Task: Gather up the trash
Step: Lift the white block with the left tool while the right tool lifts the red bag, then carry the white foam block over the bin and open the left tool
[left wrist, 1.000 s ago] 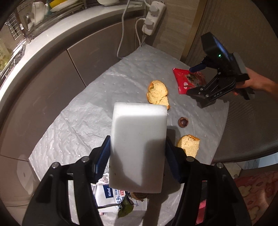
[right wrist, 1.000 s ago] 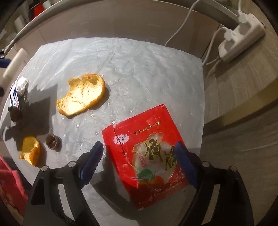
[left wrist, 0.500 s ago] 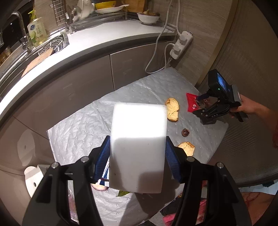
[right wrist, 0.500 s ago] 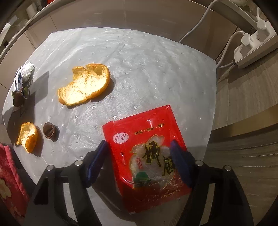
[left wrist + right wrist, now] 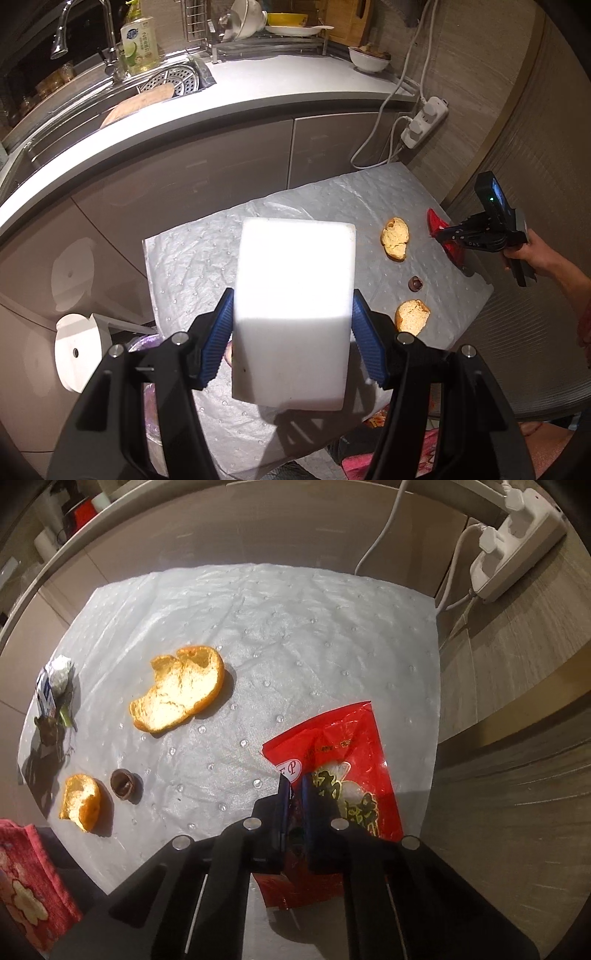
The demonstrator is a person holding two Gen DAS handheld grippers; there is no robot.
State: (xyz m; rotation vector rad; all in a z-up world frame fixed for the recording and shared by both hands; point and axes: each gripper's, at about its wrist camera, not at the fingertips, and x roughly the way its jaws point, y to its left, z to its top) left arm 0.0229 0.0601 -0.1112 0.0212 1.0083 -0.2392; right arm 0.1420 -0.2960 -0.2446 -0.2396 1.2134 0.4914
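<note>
Here the red wrapper point(image 5: 345, 760) lies at the mat's point(image 5: 295, 635) 5 o'clock corner in the right wrist view, its near part pinched between the right gripper's point(image 5: 294, 792) nearly closed jaws. At 10 o'clock from it sits a big orange peel point(image 5: 177, 690); further off at 9 o'clock are a brown cap point(image 5: 123, 783) and, just beside that, a small peel point(image 5: 79, 801). At the mat's far 9 o'clock edge lies a crumpled packet point(image 5: 51, 685) with some dark scraps.

The left gripper point(image 5: 291, 328) hangs above the mat, jaws spread wide and pressed against the sides of a white sponge point(image 5: 293, 314), which blocks the middle of that view. From there the wrapper shows at 3 o'clock under the right gripper.

The mat is a grey dimpled sheet. A power strip point(image 5: 517, 539) with white cables hangs at 1 o'clock by the wood-grain wall. Behind the mat run grey cabinets point(image 5: 221, 162) under a white counter point(image 5: 258, 85) holding a sink point(image 5: 122, 99), a soap bottle point(image 5: 138, 46), a dish rack point(image 5: 266, 33) and a bowl point(image 5: 369, 59). A red floral cloth point(image 5: 26, 882) lies at 8 o'clock.
</note>
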